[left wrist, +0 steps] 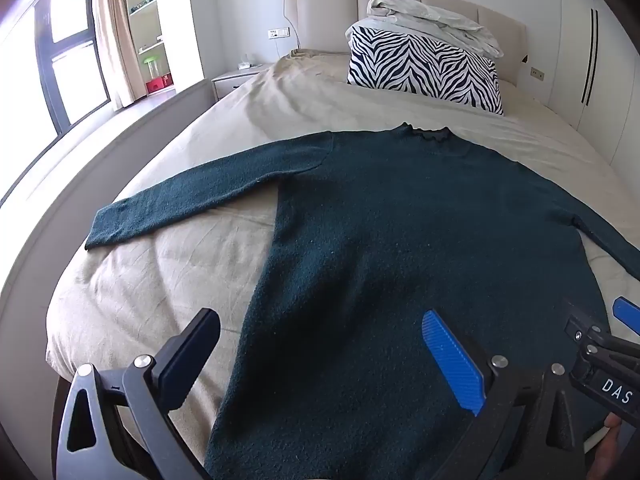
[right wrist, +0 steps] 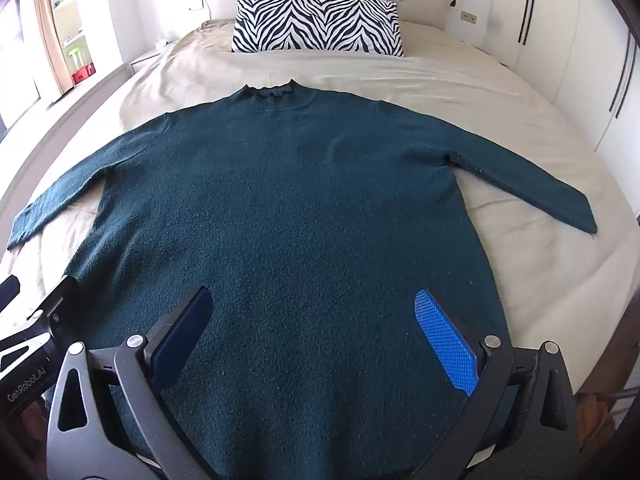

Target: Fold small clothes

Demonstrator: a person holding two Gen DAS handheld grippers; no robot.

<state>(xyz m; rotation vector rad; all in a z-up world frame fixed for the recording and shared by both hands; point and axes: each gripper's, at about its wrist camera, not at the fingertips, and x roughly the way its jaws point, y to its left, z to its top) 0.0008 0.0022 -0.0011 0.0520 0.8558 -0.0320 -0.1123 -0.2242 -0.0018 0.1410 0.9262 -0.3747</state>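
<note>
The dark green fuzzy sweater (right wrist: 280, 208) lies flat on the beige bed sheet (right wrist: 520, 280), sleeves out. The left gripper (left wrist: 320, 344) and right gripper (right wrist: 316, 320) hover spread wide, holding nothing. Best to pinch one sleeve (left wrist: 180, 204) and fold it inward smoothly.

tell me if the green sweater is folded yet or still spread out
Spread out, not folded. The green sweater lies flat on the bed, collar toward the zebra pillow, both sleeves stretched out sideways.
</note>
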